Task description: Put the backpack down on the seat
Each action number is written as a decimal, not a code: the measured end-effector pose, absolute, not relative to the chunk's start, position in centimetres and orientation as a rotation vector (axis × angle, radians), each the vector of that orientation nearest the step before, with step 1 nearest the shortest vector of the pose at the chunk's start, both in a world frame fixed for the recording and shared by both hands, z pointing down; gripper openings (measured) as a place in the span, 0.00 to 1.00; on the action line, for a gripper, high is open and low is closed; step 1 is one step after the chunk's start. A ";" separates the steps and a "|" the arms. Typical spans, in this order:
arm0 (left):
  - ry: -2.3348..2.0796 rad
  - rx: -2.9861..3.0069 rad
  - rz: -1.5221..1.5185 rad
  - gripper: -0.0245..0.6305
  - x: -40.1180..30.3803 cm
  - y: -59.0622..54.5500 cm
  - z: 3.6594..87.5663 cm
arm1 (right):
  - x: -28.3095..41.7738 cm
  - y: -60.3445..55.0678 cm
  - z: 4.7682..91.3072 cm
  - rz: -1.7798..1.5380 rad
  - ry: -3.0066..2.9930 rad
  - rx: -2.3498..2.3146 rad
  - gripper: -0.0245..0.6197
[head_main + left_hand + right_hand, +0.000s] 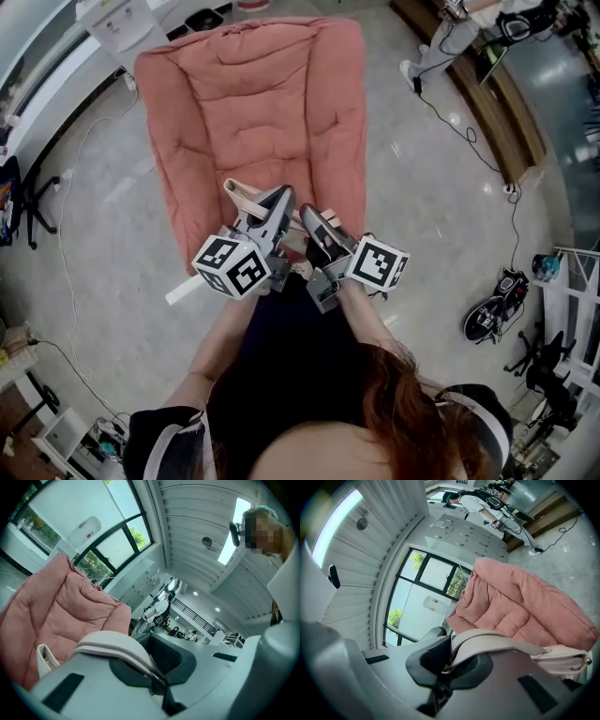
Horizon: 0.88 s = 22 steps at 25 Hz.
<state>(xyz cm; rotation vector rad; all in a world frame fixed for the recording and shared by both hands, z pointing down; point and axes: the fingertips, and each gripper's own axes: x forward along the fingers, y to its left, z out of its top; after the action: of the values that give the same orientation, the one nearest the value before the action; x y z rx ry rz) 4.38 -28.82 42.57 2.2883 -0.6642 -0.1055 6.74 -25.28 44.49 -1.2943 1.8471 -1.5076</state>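
Backpack [562, 660], cream and soft-sided, hangs by its shoulder straps [497, 641] at the front of the pink padded chair [169, 103]; whether it already touches the seat [262, 155] cannot be told. The seat lies broad and bare behind it between the chair's raised padded sides, with open floor [403, 216] around the chair. The bag looks light and floppy, likely to slump once set down, so the straps seem the natural hold. Left gripper [279, 202] and right gripper [312, 220], side by side at the chair's front, are each clamped on a strap.
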 end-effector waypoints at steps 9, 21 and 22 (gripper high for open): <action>-0.616 2.286 -0.033 0.07 5.8 -33.7 45.6 | 7.5 -29.8 47.5 -1.539 1.809 -1.362 0.09; -0.602 2.307 0.060 0.07 7.8 -38.3 49.6 | 9.2 -34.1 51.1 -1.556 1.769 -1.439 0.09; -0.604 2.303 0.062 0.07 7.8 -38.7 50.0 | 9.3 -34.6 51.4 -1.555 1.775 -1.443 0.09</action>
<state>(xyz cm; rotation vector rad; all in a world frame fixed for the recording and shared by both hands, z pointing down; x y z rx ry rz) 7.81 -38.70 49.98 2.3033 -0.6042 0.0619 9.26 -34.61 51.41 -1.4430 1.7752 -1.5555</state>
